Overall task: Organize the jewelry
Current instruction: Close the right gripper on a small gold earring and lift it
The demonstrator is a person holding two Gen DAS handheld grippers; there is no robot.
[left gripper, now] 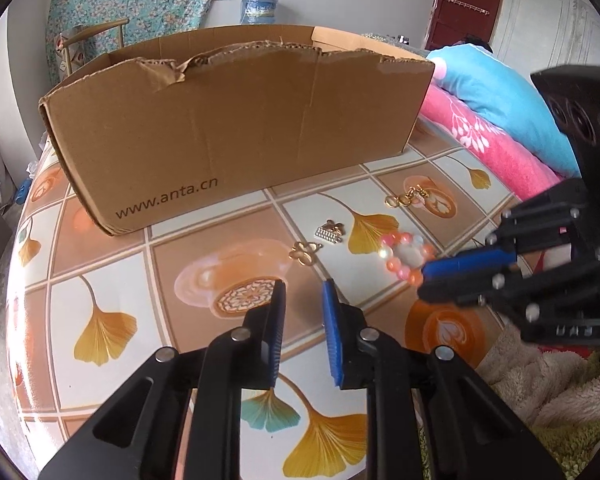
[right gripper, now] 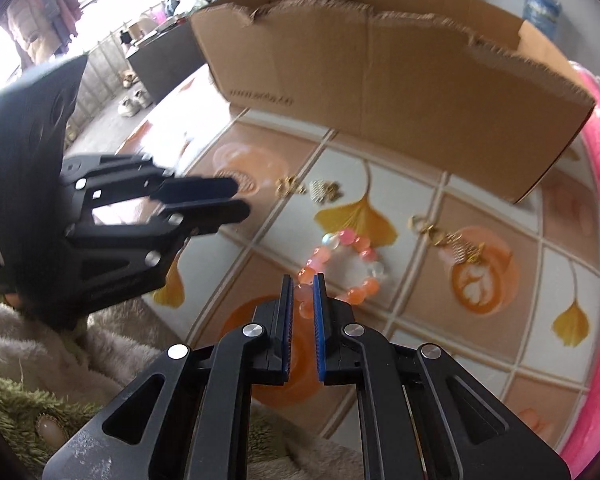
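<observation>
The right hand-held gripper pinches one edge of the single pink bead bracelet, which lies on the desk. The left hand-held gripper hovers beside it, its fingers a little apart and holding nothing. Three small gold pieces lie beyond: a butterfly charm, a comb-shaped clip and an earring cluster. One torn cardboard box stands behind them. The desk wears a glossy cloth printed with ginkgo leaves. Pink and blue bedding is piled alongside. The box's inside is hidden, and the right view is blurred.
</observation>
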